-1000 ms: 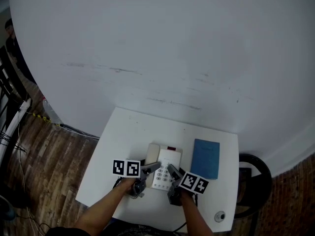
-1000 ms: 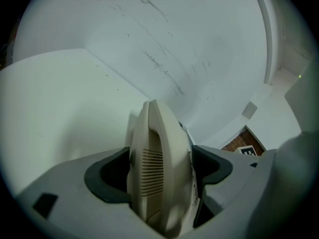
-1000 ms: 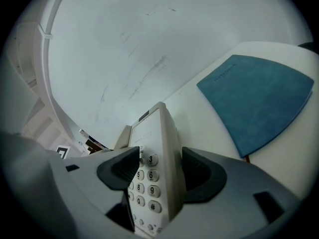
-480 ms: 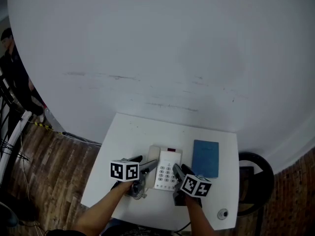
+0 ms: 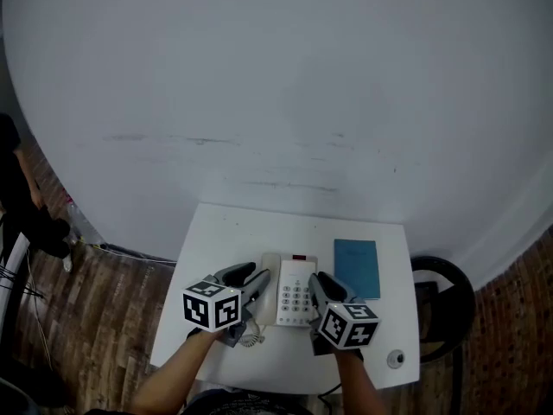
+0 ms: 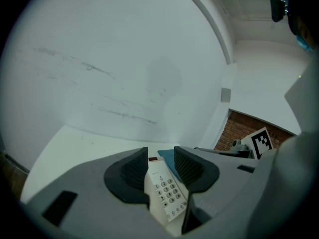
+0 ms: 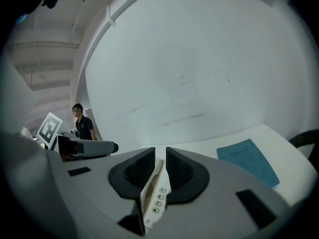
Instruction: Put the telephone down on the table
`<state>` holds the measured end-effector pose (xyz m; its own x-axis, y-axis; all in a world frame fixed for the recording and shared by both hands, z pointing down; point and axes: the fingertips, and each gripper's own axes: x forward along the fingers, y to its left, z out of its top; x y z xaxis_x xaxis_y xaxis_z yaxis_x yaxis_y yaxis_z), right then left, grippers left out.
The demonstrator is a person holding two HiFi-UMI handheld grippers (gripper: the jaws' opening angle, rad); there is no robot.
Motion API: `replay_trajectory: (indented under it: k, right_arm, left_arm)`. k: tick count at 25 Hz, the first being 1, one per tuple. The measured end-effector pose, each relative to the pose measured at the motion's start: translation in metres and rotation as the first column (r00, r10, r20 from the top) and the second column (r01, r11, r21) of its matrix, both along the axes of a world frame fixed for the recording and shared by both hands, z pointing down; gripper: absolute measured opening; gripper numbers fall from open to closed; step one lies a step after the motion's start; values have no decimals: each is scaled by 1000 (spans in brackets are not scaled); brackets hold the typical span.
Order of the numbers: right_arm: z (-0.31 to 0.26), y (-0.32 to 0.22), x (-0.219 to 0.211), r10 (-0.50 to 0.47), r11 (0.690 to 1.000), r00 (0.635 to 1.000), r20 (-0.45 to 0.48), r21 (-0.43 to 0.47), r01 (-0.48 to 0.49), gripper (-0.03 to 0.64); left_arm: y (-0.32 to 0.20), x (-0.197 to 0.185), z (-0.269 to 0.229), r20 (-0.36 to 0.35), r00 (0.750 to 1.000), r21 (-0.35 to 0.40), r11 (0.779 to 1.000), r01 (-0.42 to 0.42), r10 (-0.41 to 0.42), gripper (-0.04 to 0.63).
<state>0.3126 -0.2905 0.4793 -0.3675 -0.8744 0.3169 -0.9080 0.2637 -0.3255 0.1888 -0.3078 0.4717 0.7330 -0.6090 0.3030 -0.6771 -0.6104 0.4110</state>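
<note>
Though seemingly light, stiff and best gripped by its long sides, the telephone (image 5: 295, 290) rests on the desk (image 5: 226, 232); the left gripper (image 5: 248, 277) and right gripper (image 5: 320, 284), fingers just narrowed, hold nothing.

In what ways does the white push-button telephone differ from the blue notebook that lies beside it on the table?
The white plastic push-button telephone shows a keypad and a small red patch at its far end, while the flat blue notebook has a plain cover. The telephone is thick-bodied and the notebook is thin. The telephone lies near the middle, the notebook to its right. Both rest on the small white table, apart and roughly parallel.
</note>
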Motion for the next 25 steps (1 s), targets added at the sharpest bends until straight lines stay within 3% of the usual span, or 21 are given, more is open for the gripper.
replay_trajectory:
  k: [5,9,15,19,25]
  right_arm:
    - [-38,22,-17,-3,995,996,-87,95,11,42]
    - [-58,41,-29,-2,989,989,-149,146,24,27]
    - [-70,65,-33,24,983,983,-185,183,10,2]
    - [-75,74,-40,25,979,983,-183,201,12,0]
    - [-80,86,-49,30,976,982,-188,217,12,0]
  left_arm:
    - [18,-10,-35,36,999,119,993,-18,14,132]
    - [37,-14,-52,28,999,167,986,-22,18,112]
    - [59,-18,-64,95,995,254,966,-45,22,49]
    - [65,-26,-62,129,992,276,960,-41,5,17]
    - [75,-35,-59,125,992,273,961,-33,-2,6]
